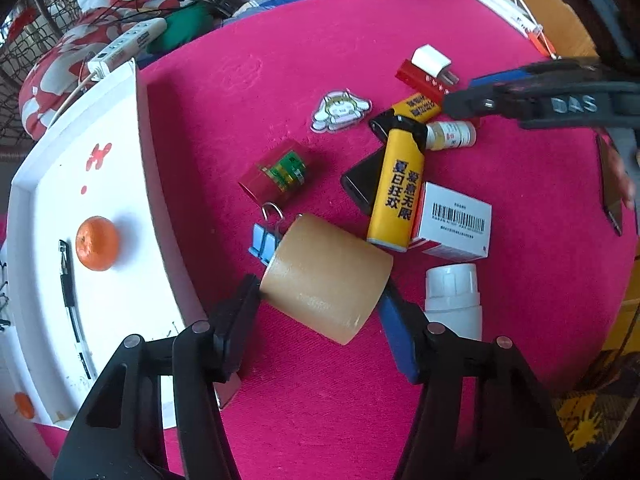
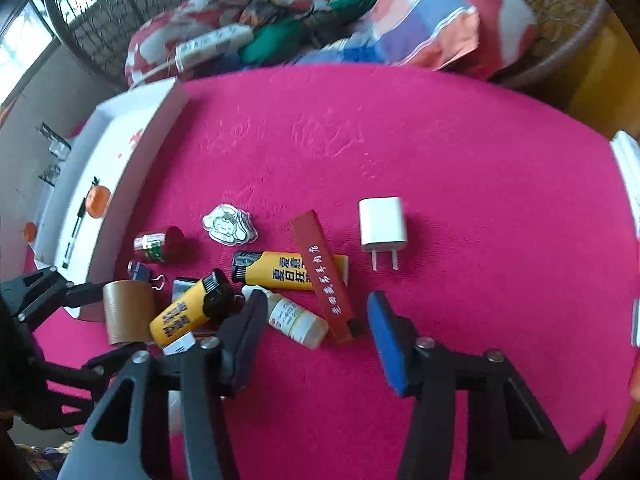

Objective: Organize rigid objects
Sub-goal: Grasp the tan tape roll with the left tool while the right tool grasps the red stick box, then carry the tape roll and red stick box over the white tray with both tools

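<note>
Left wrist view: white tray w/ orange sitting at left; left gripper clamping tan tape roll on pink cloth; right gripper hanging open over small bottle.

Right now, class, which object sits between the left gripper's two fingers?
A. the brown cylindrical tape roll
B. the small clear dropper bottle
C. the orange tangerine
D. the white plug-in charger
A: the left gripper straddles the brown cylindrical tape roll, one finger at each end of it.
</note>
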